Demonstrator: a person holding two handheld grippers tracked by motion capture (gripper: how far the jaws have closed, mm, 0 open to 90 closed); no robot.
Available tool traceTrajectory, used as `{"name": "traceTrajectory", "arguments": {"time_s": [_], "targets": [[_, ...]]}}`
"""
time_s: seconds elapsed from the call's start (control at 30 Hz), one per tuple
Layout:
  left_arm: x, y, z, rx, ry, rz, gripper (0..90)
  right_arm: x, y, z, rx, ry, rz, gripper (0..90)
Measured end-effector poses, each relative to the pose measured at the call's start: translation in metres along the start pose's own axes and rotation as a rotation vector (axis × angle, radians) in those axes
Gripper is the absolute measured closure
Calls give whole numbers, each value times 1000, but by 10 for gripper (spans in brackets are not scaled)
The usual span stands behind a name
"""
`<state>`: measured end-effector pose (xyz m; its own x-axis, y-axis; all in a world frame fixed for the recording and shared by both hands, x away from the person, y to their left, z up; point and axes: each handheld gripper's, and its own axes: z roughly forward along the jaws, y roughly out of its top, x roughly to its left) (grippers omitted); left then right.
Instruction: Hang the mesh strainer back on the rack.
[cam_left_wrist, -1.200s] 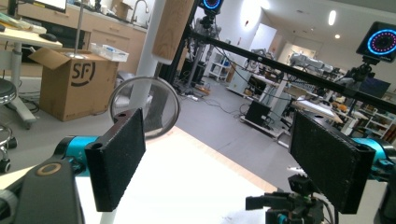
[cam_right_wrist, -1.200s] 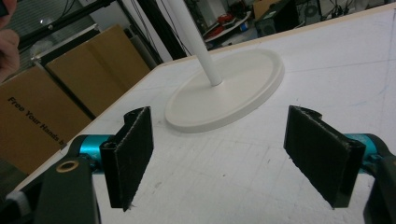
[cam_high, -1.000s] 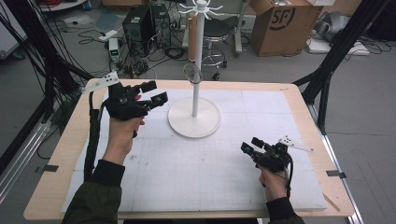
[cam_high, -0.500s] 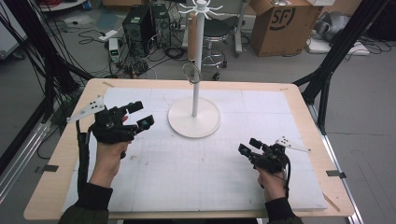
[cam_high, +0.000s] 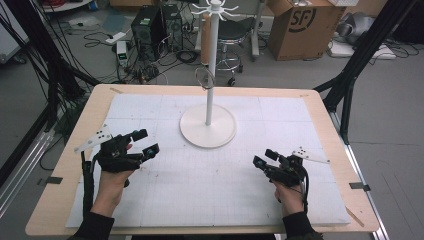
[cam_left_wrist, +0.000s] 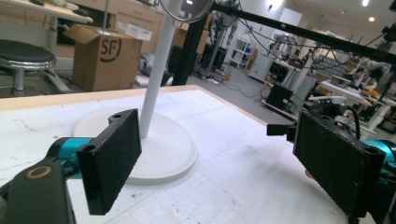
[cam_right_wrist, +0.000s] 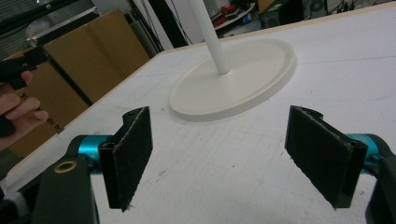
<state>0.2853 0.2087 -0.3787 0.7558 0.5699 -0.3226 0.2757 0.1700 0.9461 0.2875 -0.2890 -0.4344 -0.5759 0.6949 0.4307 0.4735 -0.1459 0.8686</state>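
Note:
A white stand (cam_high: 208, 131) with a round base and a tall pole rises at the middle back of the table, with hooks at its top. A clear round ring (cam_high: 203, 77) hangs beside the pole, and its lower edge (cam_left_wrist: 187, 9) appears in the left gripper view. My left gripper (cam_high: 146, 141) hovers low over the mat, left of the base, open and holding nothing (cam_left_wrist: 212, 140). My right gripper (cam_high: 263, 157) sits at the front right, also open and holding nothing (cam_right_wrist: 218, 126), aimed at the base (cam_right_wrist: 233, 88).
A white gridded mat (cam_high: 210, 195) covers the wooden table (cam_high: 65, 165). Behind the table stand a cardboard box (cam_high: 300, 25), a stool (cam_high: 232, 30) and a computer tower (cam_high: 147, 25). Black frame legs (cam_high: 350, 75) flank the table's right side.
My left hand has dropped and drawn back toward the front left, away from the stand. The right hand has kept still.

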Motion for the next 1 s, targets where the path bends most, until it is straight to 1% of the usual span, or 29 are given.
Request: {"name": "traceTrajectory", "arguments": {"time_s": [0.07,0.1,0.17,0.23,0.3,0.47,0.53,0.6,0.67,0.73,0.8,0.83,0.93,1.0], "targets": [[0,-5,-2,3,5,-3,158,0,0,0,-2,0,-3,225],[0,-8,-3,9,2,-6,158,0,0,0,-1,-2,-5,224],[1,-13,-4,23,11,-3,158,1,0,0,-2,-3,-4,220],[2,-18,-6,23,20,-21,158,2,0,0,5,-3,-9,216],[5,-23,-9,29,27,-26,158,3,-1,0,7,-6,-23,212],[10,-33,-12,34,44,-47,158,5,-1,2,15,1,-32,204],[12,-37,-13,21,42,-61,159,5,-1,2,19,1,-41,192],[14,-39,-14,34,51,-63,161,5,-1,2,20,7,-41,183],[14,-42,-16,42,58,-66,161,7,-1,2,19,0,-57,175],[14,-45,-18,45,60,-80,157,10,-1,1,16,-15,-86,173],[15,-47,-20,47,61,-85,156,12,-1,1,11,-12,-105,173],[15,-49,-20,45,67,-87,157,12,-1,1,10,-11,-105,173],[12,-53,-20,55,75,-68,158,12,-1,0,9,-8,-104,172],[9,-56,-19,75,74,-50,164,12,-1,1,6,-3,-100,172]]}}
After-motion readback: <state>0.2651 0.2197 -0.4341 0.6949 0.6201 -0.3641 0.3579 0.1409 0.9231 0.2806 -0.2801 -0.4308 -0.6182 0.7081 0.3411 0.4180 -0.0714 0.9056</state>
